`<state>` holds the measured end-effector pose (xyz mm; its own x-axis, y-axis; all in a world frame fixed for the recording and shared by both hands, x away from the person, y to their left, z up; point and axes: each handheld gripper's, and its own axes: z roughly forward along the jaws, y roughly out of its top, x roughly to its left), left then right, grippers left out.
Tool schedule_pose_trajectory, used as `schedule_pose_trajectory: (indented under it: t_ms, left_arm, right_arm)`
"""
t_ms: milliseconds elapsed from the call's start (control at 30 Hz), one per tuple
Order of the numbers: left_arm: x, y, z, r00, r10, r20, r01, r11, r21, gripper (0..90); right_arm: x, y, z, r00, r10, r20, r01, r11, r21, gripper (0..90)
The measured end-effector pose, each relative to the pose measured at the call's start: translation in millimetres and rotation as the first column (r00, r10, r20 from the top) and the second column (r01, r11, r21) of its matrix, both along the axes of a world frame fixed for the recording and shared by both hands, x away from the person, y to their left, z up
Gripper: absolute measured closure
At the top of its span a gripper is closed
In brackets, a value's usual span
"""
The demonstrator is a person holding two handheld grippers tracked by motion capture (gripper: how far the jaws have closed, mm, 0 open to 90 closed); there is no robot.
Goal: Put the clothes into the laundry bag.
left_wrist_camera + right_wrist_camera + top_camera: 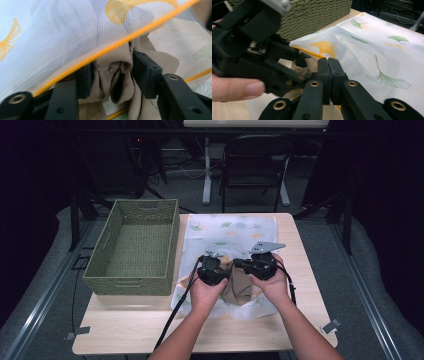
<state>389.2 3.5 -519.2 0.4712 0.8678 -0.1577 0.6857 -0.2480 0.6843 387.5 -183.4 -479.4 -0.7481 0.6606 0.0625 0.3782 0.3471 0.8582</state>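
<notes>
From the high view, I hold a left hand-held gripper (216,270) and a right hand-held gripper (250,266) close together over a pale wooden surface (125,325); between them sits a bunched beige cloth (239,287), lying at the mouth of a white mesh bag (230,232) printed with ginkgo leaves; a woven green basket (132,245) stands just beside the bag on my left; in the left hand-held gripper view, my jaws stand apart on either side of a gathered fold of the beige cloth (112,75), near it, though I cannot tell that the pads press on it, and the mesh bag (62,32) with its orange hem drapes above them; in the right hand-held gripper view, my right hand-held gripper (329,65) has its jaws closed flat together on the edge of the mesh bag (372,50), holding the mouth up, with the left hand-held gripper (297,60) close beside and the basket (312,15) behind; I judge both pieces light, soft and limp, prone to slip and sag; the cloth is best pinched at a thick gathered fold, the bag along its stitched orange hem.
</notes>
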Motion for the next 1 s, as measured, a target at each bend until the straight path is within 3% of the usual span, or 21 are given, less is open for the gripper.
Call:
schedule_pose_trajectory:
  t_ms: [433,667,1000]
  left_arm:
    - [-22.1,11.1,-1.0,0.9987,-0.050,-0.001,0.050,0.9987,-0.001,48.0]
    - [-21.9,8.9,-11.0,0.9982,-0.054,-0.026,0.055,0.9976,0.043,66.9]
    - [-18.1,8.4,-15.5,0.9966,-0.054,-0.063,0.056,0.9982,0.024,82.0]
  right_arm:
    - [0.8,0.2,-1.4,1.0000,-0.004,-0.003,0.004,1.000,0.001,89.5]
    - [0.7,-0.2,-1.3,1.0000,-0.003,-0.004,0.003,1.000,0.004,89.5]
    - [-0.1,0.8,-0.8,1.0000,-0.001,0.000,0.001,1.000,0.001,89.5]
